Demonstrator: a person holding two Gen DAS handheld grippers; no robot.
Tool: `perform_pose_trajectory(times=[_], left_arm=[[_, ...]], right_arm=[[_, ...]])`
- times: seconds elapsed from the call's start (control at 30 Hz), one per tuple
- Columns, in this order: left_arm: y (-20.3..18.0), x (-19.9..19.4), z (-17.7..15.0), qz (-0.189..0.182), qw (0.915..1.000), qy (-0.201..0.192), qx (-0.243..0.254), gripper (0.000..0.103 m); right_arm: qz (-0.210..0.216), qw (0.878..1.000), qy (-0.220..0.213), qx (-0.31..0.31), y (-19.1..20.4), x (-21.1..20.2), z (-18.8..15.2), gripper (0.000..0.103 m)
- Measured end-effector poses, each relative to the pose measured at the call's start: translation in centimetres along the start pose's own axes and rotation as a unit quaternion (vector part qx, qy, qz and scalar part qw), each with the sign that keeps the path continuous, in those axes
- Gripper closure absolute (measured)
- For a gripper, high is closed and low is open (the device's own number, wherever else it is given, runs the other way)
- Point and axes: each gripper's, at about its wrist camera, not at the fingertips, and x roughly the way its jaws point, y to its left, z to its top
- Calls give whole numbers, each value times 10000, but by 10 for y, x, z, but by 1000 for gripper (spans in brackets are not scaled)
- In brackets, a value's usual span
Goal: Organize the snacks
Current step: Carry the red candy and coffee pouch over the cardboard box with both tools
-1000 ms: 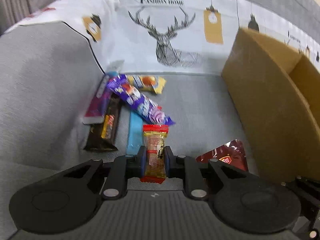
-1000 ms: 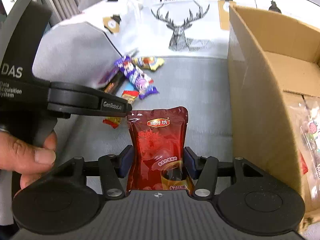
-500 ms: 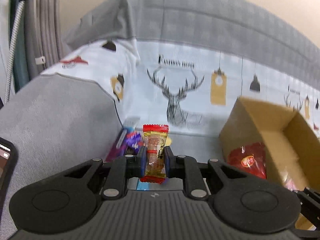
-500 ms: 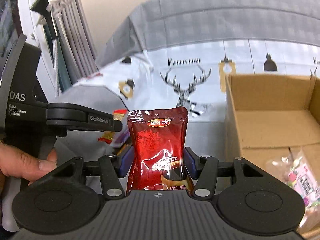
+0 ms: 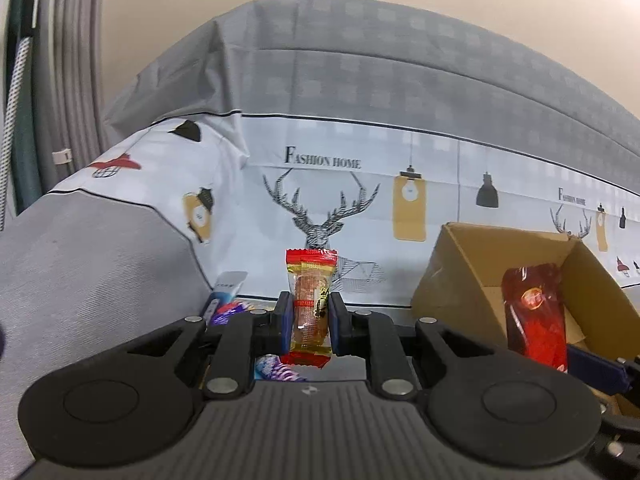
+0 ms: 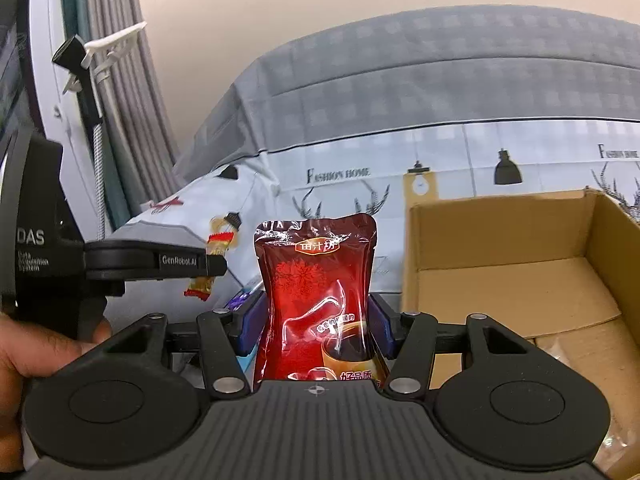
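Note:
My left gripper [image 5: 308, 322] is shut on a small red and gold candy packet [image 5: 311, 304], held upright above the sofa. My right gripper [image 6: 316, 326] is shut on a dark red snack pouch [image 6: 316, 280], held upright left of the open cardboard box [image 6: 516, 276]. In the left wrist view the pouch [image 5: 534, 320] shows in front of the box [image 5: 460, 272]. In the right wrist view the left gripper [image 6: 152, 260] with the candy packet [image 6: 214, 256] is at the left. A few loose snacks [image 5: 224, 308] lie on the seat below, mostly hidden.
The grey sofa has a deer-print backrest cover [image 5: 320, 208] and an armrest [image 5: 80, 260] on the left. Curtains [image 6: 116, 100] hang at the far left. Clear bagged snacks [image 6: 588, 352] lie in the box bottom.
Both grippers have risen and tilted up with their snacks held. The view went from the seat and snack pile to the backrest and box opening.

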Motion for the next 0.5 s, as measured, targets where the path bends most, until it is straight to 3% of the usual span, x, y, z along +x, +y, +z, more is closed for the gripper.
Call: perform_pose_trajectory(times=[0.5], left_arm=[[-70,-7,-1,-546,9962,-510,448,83]], right_arm=[[-435,9983,-350,192,-50,-24,11,46]])
